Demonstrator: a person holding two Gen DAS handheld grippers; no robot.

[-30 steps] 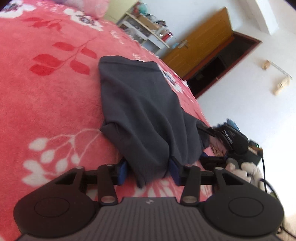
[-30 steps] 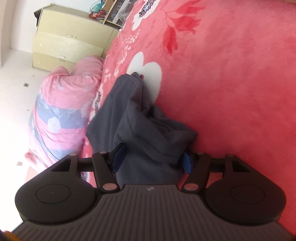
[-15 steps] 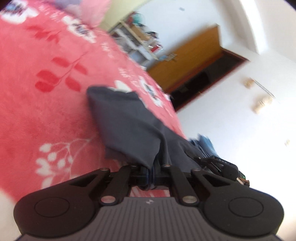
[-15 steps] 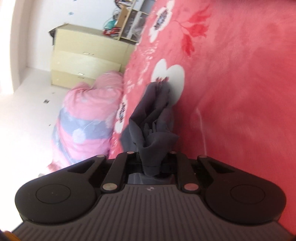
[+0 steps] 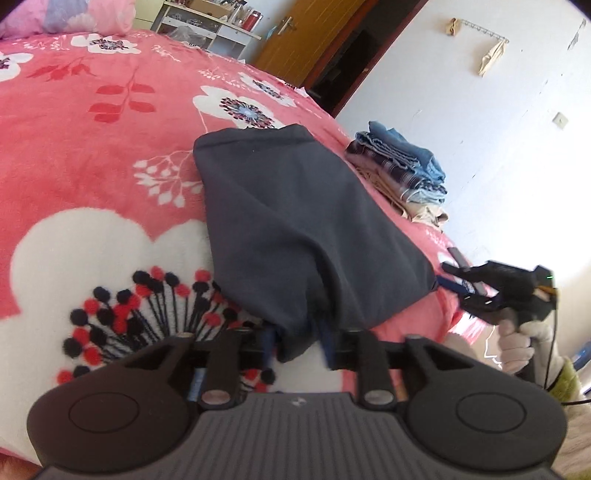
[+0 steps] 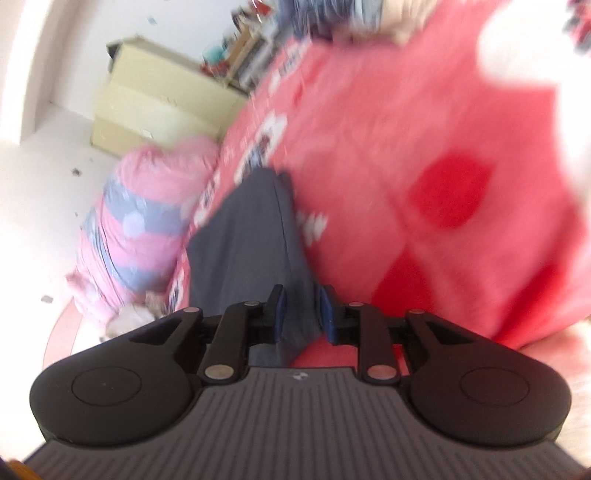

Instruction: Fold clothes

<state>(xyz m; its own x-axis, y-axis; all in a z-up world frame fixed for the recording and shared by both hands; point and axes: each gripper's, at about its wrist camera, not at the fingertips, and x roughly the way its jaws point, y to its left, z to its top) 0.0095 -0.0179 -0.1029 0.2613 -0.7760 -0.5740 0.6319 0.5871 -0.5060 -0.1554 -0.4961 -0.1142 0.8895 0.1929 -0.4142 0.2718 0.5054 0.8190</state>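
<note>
A dark grey garment [image 5: 295, 221] lies folded over on the pink floral blanket [image 5: 92, 155]. My left gripper [image 5: 297, 341] has its jaws part open around the garment's near corner, with the cloth hanging between the blue pads. My right gripper [image 6: 301, 314] also stands part open with the garment's [image 6: 251, 236] edge between its pads; this view is blurred. The right gripper also shows in the left wrist view [image 5: 495, 288], at the garment's right corner.
A stack of folded jeans and clothes [image 5: 402, 170] sits on the bed's far right edge. A rolled pink quilt [image 6: 147, 218] and a cream dresser [image 6: 155, 107] lie beyond the bed. A wooden door [image 5: 295, 33] and a shelf [image 5: 207, 26] stand behind.
Both grippers closed on the garment half a second ago, carried it across the bed, and now their jaws have parted again. The garment lies doubled over in a new spot.
</note>
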